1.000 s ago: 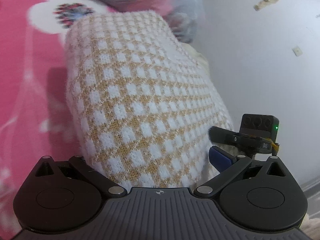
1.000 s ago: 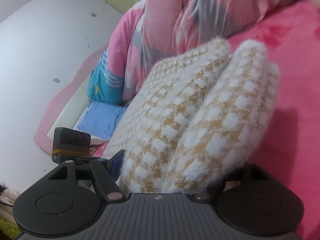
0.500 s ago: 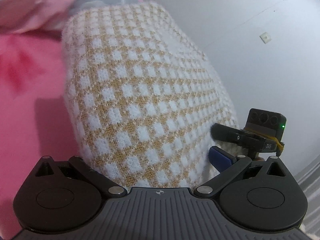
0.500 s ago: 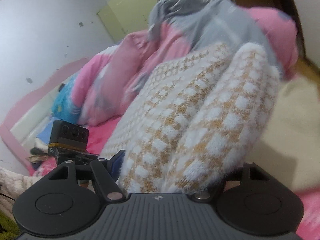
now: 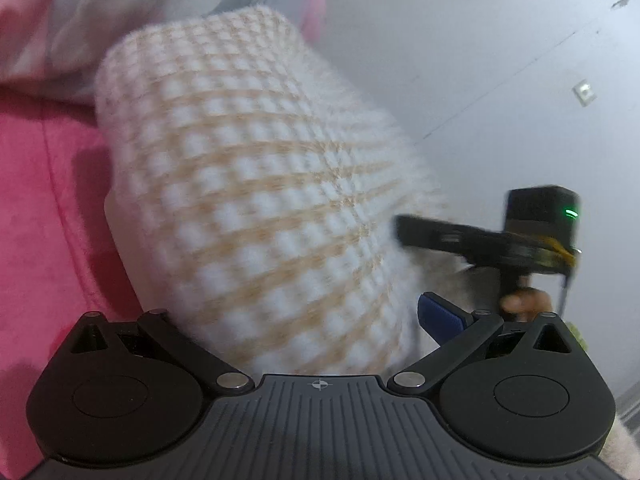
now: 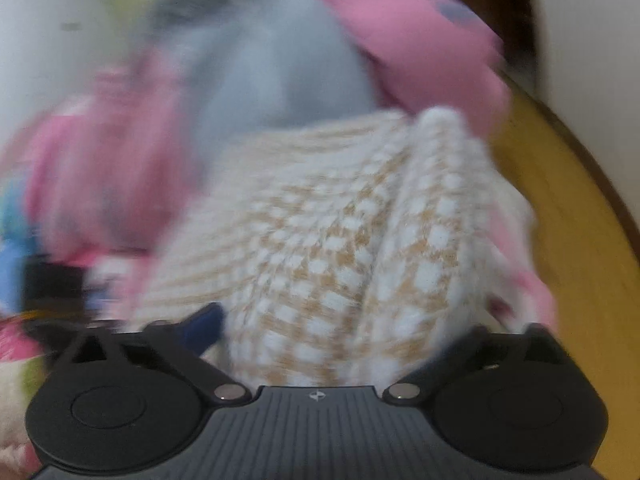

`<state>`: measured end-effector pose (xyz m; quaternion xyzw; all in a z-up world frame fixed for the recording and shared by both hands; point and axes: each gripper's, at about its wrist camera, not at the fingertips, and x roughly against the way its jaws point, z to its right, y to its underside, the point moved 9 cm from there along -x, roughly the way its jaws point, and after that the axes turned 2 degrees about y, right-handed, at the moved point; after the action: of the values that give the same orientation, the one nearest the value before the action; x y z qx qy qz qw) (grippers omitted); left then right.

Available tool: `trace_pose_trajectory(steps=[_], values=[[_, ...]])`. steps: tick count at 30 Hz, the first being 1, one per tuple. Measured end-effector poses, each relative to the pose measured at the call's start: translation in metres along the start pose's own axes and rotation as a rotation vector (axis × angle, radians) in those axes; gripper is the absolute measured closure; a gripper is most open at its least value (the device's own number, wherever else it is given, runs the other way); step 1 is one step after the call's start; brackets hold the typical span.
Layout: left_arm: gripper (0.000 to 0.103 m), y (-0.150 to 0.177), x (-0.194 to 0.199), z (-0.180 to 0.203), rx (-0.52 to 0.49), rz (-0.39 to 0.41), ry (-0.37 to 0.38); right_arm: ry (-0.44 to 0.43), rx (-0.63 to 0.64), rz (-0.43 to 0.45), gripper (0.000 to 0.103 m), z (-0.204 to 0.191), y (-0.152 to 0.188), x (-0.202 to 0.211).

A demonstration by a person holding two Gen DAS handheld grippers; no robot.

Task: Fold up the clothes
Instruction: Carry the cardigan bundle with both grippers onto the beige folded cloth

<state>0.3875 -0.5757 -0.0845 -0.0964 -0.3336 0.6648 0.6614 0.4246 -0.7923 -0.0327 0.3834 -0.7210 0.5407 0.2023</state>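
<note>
1. From my left wrist camera the pink bedspread (image 5: 44, 200) fills the left side and a bare white wall (image 5: 460, 60) the right. The right wrist camera shows neither clearly; there, badly blurred, I see a heaped pink and grey quilt (image 6: 280, 60) and a yellow-brown wooden edge (image 6: 568, 208).

2. The folded sweater (image 5: 256, 208), fluffy white with a tan check, sits in the middle of both views, lifted off the bedspread and running from each gripper's base outward. In the right view its folded layers (image 6: 360, 240) show edge-on.

3. My left gripper (image 5: 296, 332) has the sweater between its fingers; only the blue pad (image 5: 440, 316) shows, and I cannot tell whether it presses the knit.

4. My right gripper (image 6: 332, 332) has just been spreading its fingers to their widest, with the sweater between them. The left view shows that gripper (image 5: 488, 240) from outside, blurred, beside the sweater's right edge, with a green light (image 5: 571, 213) on its black camera block.

5. No containers or readable writing appear.
</note>
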Motion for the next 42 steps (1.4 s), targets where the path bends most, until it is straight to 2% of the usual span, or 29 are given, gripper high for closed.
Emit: trace_pose_trajectory(steps=[1, 2, 6, 10, 11, 12, 14, 16, 18, 21, 24, 25, 27, 28, 30, 32, 36, 40, 42], values=[[0.000, 0.003, 0.001, -0.001, -0.012, 0.005, 0.004, 0.043, -0.049, -0.029, 0.000, 0.016, 0.006, -0.014], [0.000, 0.004, 0.004, 0.000, -0.021, 0.008, 0.008, 0.033, -0.122, -0.015, 0.000, 0.026, 0.010, -0.017], [0.000, 0.007, 0.017, -0.009, 0.050, -0.007, 0.011, 0.083, -0.120, 0.097, 0.000, 0.033, 0.018, 0.011], [0.000, 0.013, 0.042, -0.016, 0.113, 0.002, -0.008, 0.242, -0.241, 0.170, 0.000, 0.055, 0.027, 0.057], [0.000, 0.016, 0.050, -0.017, 0.116, -0.004, -0.016, 0.282, -0.315, 0.223, 0.000, 0.059, 0.033, 0.077], [0.000, 0.022, 0.058, -0.015, 0.112, -0.013, -0.019, 0.281, -0.381, 0.262, 0.000, 0.059, 0.043, 0.092], [0.000, 0.035, 0.073, -0.009, 0.094, -0.032, -0.017, 0.206, -0.557, 0.389, 0.000, 0.055, 0.071, 0.129], [0.000, 0.049, 0.087, -0.003, 0.075, -0.050, -0.013, 0.080, -0.705, 0.509, 0.000, 0.041, 0.109, 0.154], [0.000, 0.061, 0.090, 0.011, 0.057, -0.071, -0.005, 0.057, -0.848, 0.535, 0.000, 0.033, 0.155, 0.159], [0.002, 0.068, 0.075, 0.027, 0.043, -0.098, -0.049, 0.077, -0.989, 0.496, 0.000, 0.035, 0.204, 0.138], [0.009, 0.077, 0.071, 0.030, 0.051, -0.115, -0.084, 0.044, -1.083, 0.441, 0.003, 0.044, 0.220, 0.106], [0.012, 0.078, 0.070, 0.032, 0.054, -0.112, -0.083, 0.023, -1.088, 0.441, 0.008, 0.043, 0.218, 0.098], [0.026, 0.082, 0.074, 0.037, 0.045, -0.113, -0.077, 0.045, -1.054, 0.460, 0.028, 0.041, 0.215, 0.097], [0.030, 0.083, 0.077, 0.040, 0.033, -0.113, -0.076, 0.056, -1.037, 0.470, 0.035, 0.039, 0.213, 0.096], [0.032, 0.085, 0.083, 0.046, 0.006, -0.109, -0.078, 0.091, -0.989, 0.483, 0.040, 0.035, 0.208, 0.099], [0.032, 0.086, 0.086, 0.047, 0.006, -0.109, -0.078, 0.115, -0.944, 0.494, 0.052, 0.030, 0.198, 0.105], [0.032, 0.064, 0.060, 0.052, 0.025, -0.109, -0.067, 0.116, -0.891, 0.530, 0.061, 0.026, 0.170, 0.117], [0.032, 0.082, 0.066, 0.043, 0.024, -0.122, -0.055, 0.146, -0.842, 0.585, 0.063, 0.028, 0.154, 0.127], [0.031, 0.089, 0.063, 0.039, 0.018, -0.129, -0.057, 0.177, -0.829, 0.596, 0.064, 0.034, 0.155, 0.119]])
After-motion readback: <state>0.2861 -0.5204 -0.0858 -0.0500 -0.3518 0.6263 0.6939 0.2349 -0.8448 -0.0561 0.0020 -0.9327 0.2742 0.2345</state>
